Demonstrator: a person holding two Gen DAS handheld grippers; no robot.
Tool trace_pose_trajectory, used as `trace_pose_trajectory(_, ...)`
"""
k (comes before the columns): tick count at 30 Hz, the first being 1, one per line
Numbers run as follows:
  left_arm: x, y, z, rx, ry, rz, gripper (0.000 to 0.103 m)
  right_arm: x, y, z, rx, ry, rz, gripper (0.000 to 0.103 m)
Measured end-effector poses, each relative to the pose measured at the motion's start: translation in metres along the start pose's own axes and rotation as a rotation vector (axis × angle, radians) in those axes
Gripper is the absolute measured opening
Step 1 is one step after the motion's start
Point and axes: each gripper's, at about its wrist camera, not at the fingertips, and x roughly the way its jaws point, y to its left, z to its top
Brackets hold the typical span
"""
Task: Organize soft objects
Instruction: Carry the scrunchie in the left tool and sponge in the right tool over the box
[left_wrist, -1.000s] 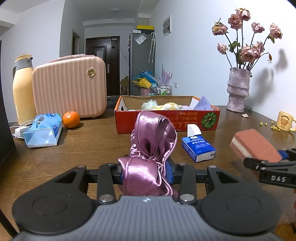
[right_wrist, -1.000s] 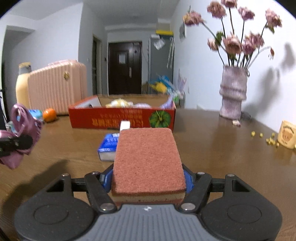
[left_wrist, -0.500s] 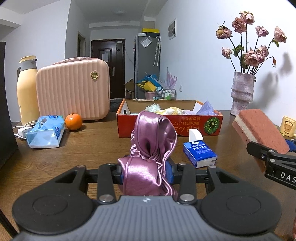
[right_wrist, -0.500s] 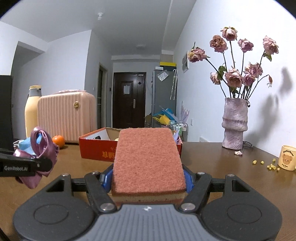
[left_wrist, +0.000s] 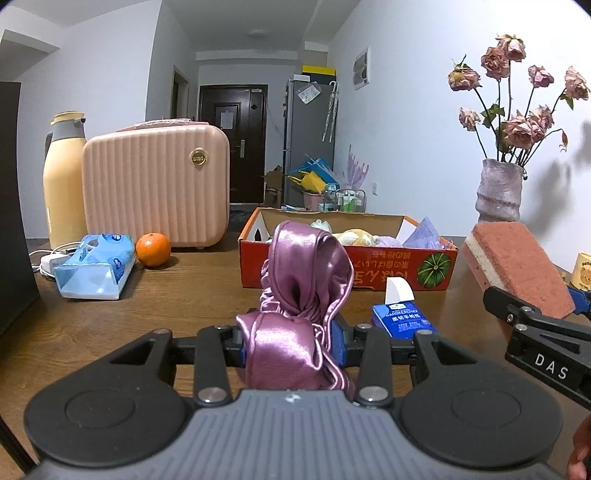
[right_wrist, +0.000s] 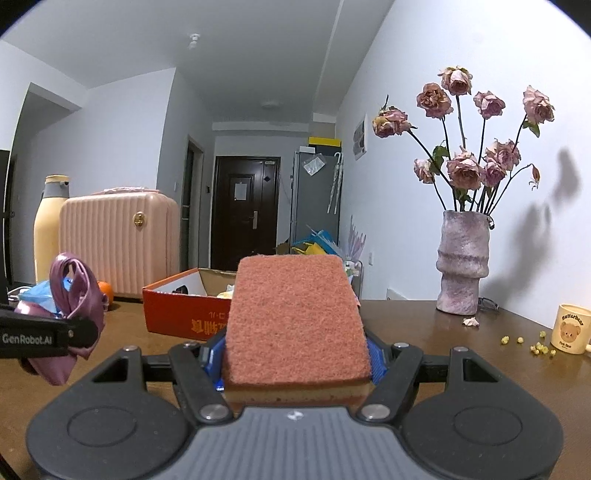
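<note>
With the left hand-held gripper (left_wrist: 291, 341) pinching limp satin cloth (left_wrist: 304, 291) and the right hand-held gripper (right_wrist: 295, 356) clamping the sponge (right_wrist: 293, 317), dangling folds could snag the red box (left_wrist: 347, 271) rim.

Even, cool indoor light fills both views — fairly bright, no harsh glare. The dried flowers (right_wrist: 476, 147) cast soft dark shadows on the white wall (right_wrist: 424, 206). Fisheye bending curves the edges; corners vignette black — focus stays sharp.

My left gripper (left_wrist: 291, 343) clamped on satin cloth (left_wrist: 303, 280), my right gripper (right_wrist: 295, 360) at its three o'clock, gripping a sponge (right_wrist: 295, 317)
</note>
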Motion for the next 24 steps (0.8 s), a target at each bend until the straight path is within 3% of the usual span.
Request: trace_pose_trajectory(24, 0.054, -0.001, 0.025, -0.042, -0.014, 0.039, 0.040, 0.061, -0.016, 0.011, 0.064, -0.027, -0.029, 0.069)
